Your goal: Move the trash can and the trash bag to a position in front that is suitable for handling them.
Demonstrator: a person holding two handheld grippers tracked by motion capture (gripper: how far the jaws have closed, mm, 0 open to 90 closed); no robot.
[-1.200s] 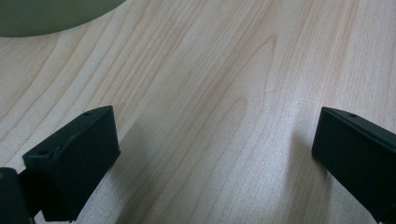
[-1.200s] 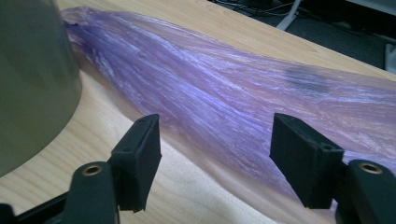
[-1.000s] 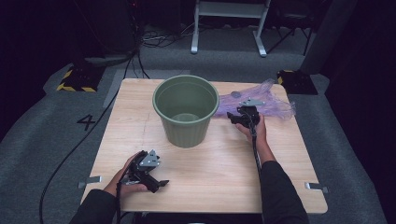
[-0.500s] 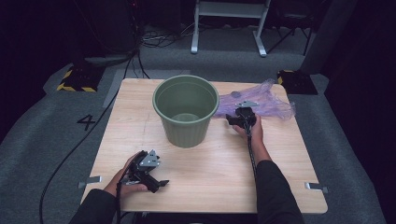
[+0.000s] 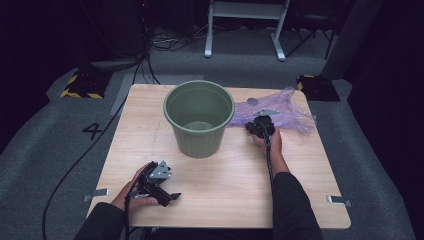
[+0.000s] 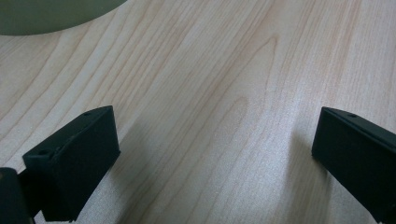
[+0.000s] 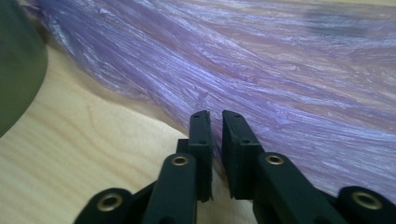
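Evidently the work stands at the pick-up of the purple plastic bag (image 5: 280, 114), which lies flat on the far right of the table (image 5: 300, 190), just right of the green bucket (image 5: 199, 119). The right gripper (image 7: 215, 122) sits at the bag's near edge with jaws nearly closed, and whether film is pinched cannot be told. The left gripper (image 5: 156, 184) rests released, near left. The bag's long axis runs left to right; the next move likely calls for a firm pinch and lift toward the bucket.
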